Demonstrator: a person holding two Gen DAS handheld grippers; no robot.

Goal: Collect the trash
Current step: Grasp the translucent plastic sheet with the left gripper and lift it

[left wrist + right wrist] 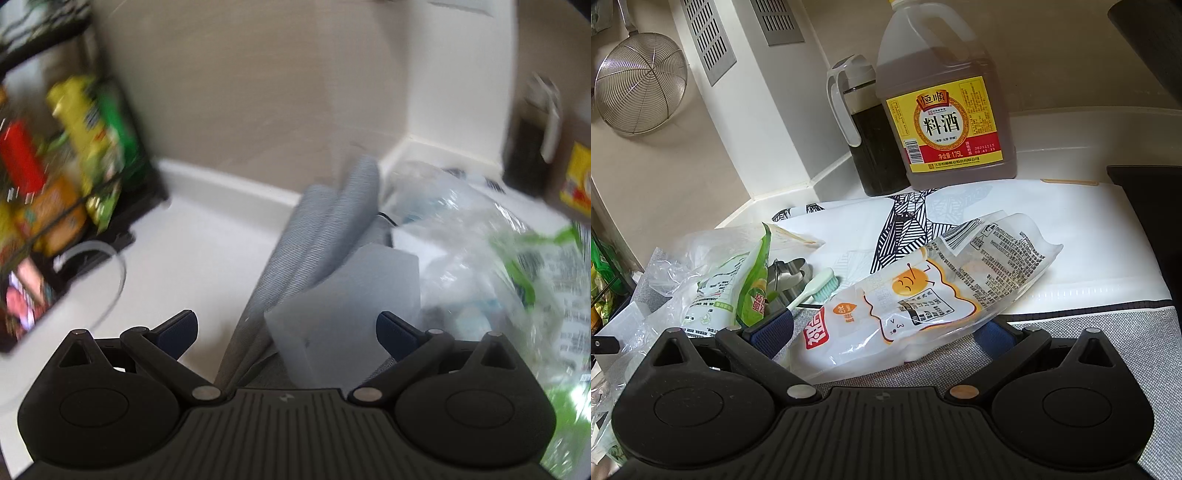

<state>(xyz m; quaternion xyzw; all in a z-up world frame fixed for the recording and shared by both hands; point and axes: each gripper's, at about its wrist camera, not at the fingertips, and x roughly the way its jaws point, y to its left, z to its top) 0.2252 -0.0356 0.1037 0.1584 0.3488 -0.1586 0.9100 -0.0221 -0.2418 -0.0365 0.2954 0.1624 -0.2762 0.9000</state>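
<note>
The right gripper (882, 328) has its jaws wide apart around the empty bread bag (923, 295) on the tabletop (1071, 122), the left gripper (286, 330) open too, and I think thin slippery plastic may slide out when squeezed.

The left gripper (286, 330) has its two fingers spread wide apart. Each finger is a black arm with a dark blue pad (177, 328) at the tip. The fingers reach forward and a little up from the round black body at the bottom of the left wrist view. Nothing is pinched between them.

The right gripper (882, 330) looks the same. Its two black fingers are also spread wide, one out to each side. One blue pad (772, 332) shows well. The other is partly hidden, so only a bit of blue peeks out.
</note>
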